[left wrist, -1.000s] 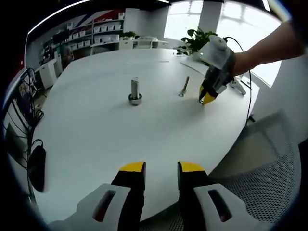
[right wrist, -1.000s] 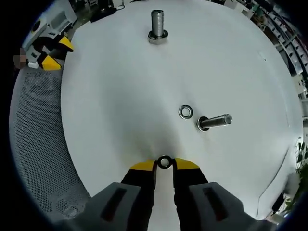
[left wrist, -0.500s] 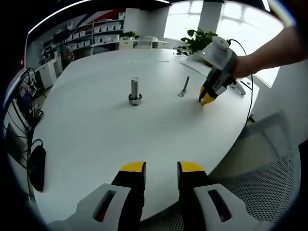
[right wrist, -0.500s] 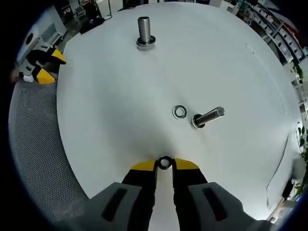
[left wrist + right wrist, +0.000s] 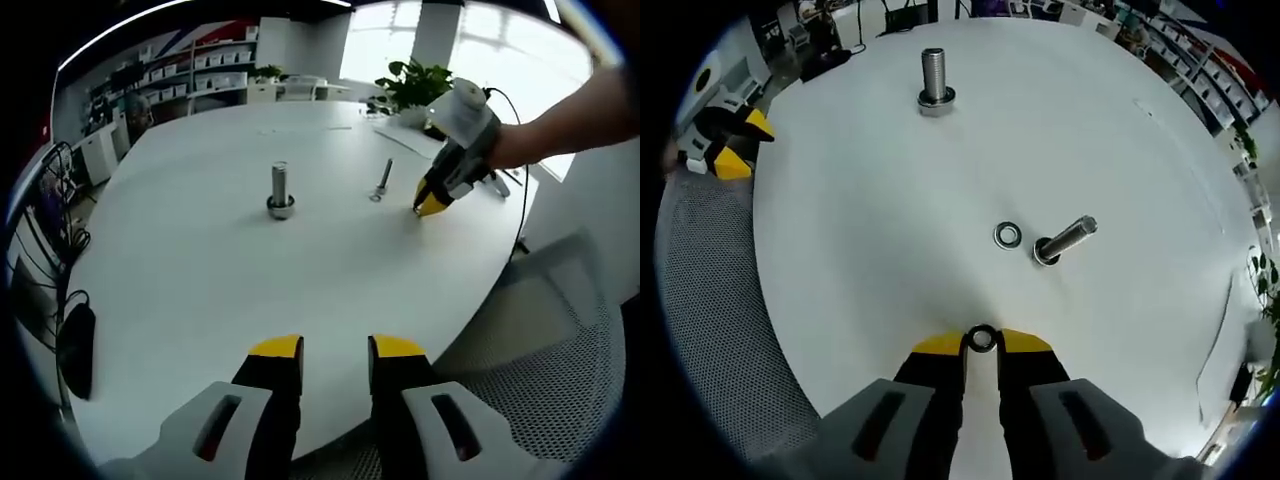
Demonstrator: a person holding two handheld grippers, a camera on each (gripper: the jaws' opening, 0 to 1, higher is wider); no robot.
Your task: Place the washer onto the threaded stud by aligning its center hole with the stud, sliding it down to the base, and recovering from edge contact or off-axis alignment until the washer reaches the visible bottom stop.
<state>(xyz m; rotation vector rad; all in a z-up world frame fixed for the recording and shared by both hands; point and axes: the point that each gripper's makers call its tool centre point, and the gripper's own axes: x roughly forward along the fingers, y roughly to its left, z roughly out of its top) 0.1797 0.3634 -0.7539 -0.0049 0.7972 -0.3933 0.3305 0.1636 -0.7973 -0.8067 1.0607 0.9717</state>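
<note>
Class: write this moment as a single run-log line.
right gripper: shut on washer | left gripper: open, idle | upright stud: bare | spare washer, lying bolt: on table

An open-plan office or lab workspace: a large white round table (image 5: pixel 200 270) stands with a mesh-backed chair (image 5: pixel 540 360) pulled up at its edge. Along the far wall run shelves (image 5: pixel 200 70) lined with small white bins. A leafy potted plant (image 5: pixel 415 85) sits before bright windows (image 5: pixel 500 40), and cables (image 5: pixel 45 215) hang beside the table.
</note>
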